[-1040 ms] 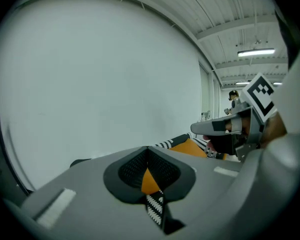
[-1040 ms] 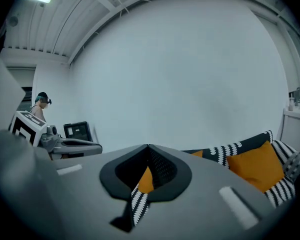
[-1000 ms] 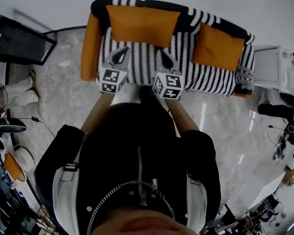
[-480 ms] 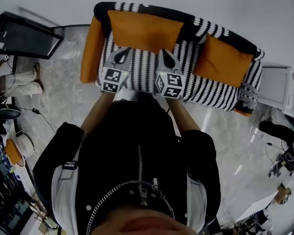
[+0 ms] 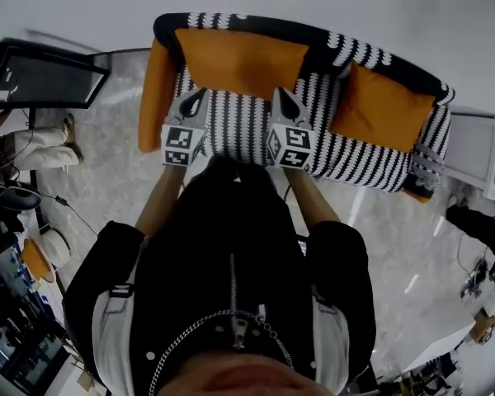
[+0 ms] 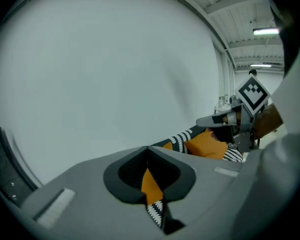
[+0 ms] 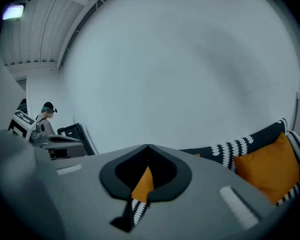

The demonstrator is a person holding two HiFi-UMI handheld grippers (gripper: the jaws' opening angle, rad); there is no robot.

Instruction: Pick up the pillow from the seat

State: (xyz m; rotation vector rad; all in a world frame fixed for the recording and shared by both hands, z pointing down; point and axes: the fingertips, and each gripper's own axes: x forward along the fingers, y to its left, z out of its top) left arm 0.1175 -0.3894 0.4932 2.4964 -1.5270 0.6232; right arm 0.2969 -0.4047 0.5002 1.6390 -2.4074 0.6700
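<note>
Both tools are closed. The left gripper (image 5: 196,99) and the right gripper (image 5: 282,97) each have their jaws pressed together with nothing between them, and both are held side by side over the front of the striped seat (image 5: 246,130). Each gripper view shows only a sliver of orange and striped cloth through the gap behind the closed tips; that cloth lies beyond the jaws, not in them.

Just ahead, the wide orange pillow (image 5: 241,58) leans against the sofa backrest (image 5: 346,46), its lower edge resting on the seat, apart from both grippers. It is probably the one to lift.

The first risk is plain: pushed forward closed, the tips would only shove the pillow into the backrest, so the jaws need to part before contact. The pillow looks soft, so a shallow bite would likely catch only the cover and slip off. A bite taken too low could pinch the seat fabric along with it. If only one gripper held a corner, the rest would probably sag and drag.

Farther right, a second orange pillow (image 5: 381,99) sits in the corner, well apart from both grippers. Drifting toward it would mean a long, off-balance reach.
</note>
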